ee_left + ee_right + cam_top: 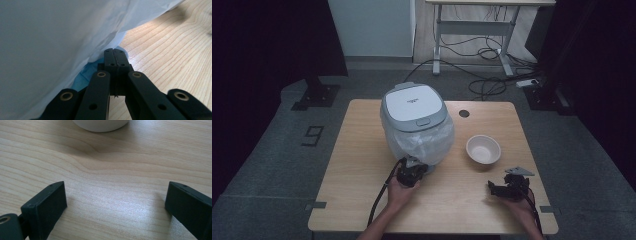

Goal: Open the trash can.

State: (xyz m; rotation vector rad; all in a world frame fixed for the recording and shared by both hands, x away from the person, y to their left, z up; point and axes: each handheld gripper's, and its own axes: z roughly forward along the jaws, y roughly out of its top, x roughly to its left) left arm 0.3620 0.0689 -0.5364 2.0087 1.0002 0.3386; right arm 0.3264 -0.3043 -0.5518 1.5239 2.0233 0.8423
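Observation:
A white and grey rice cooker (414, 107) stands at the middle of the wooden table (357, 170), its body wrapped in clear plastic film (428, 142). My left gripper (418, 169) is at the cooker's front base. In the left gripper view the left gripper (115, 51) has its jaws pressed together, tips against the edge of the film (50, 37) where a blue rim (82, 77) shows. Whether film is caught between them I cannot tell. An empty white bowl (483, 149) sits to the cooker's right. My right gripper (498, 188) rests open near the table's front right, and the right gripper (116, 195) points at the bowl (100, 125).
A round cable hole (464, 113) lies in the table behind the bowl. Beyond the table stands a white desk frame (472, 30) with loose cables and a power strip (527, 82) on the floor. Dark stands flank both sides.

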